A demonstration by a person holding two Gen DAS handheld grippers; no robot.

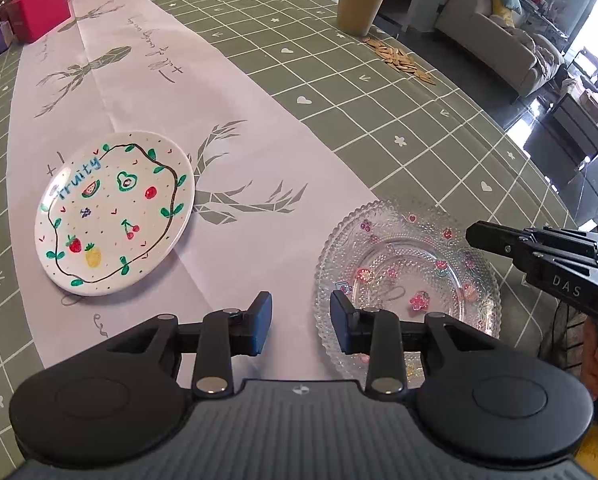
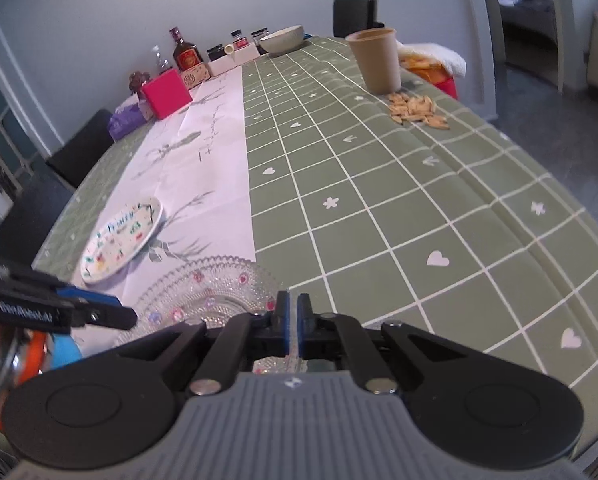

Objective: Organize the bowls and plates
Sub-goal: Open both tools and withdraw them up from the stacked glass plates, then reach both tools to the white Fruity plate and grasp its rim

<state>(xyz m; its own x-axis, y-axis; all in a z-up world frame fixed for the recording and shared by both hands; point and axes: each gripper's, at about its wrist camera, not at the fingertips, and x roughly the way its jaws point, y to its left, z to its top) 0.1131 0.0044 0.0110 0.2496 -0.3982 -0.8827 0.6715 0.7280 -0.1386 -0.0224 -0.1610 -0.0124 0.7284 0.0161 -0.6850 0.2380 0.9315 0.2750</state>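
Note:
A clear glass plate (image 1: 407, 276) with pink fruit decals lies on the table near its front edge; it also shows in the right wrist view (image 2: 207, 288). A white plate (image 1: 117, 214) painted with fruit and the word "Fruity" lies to its left on the white runner, seen also in the right wrist view (image 2: 123, 236). My left gripper (image 1: 301, 326) is open and empty, its right finger over the glass plate's near-left rim. My right gripper (image 2: 293, 322) is shut on the glass plate's right rim; it shows in the left wrist view (image 1: 475, 234).
A tan paper cup (image 1: 361, 4) stands at the far right beside scattered seeds (image 1: 403, 60). A pink box (image 1: 39, 10), bottles and jars (image 2: 187, 54) and a pale bowl (image 2: 281, 40) stand at the far end. The table edge (image 1: 547, 184) runs along the right.

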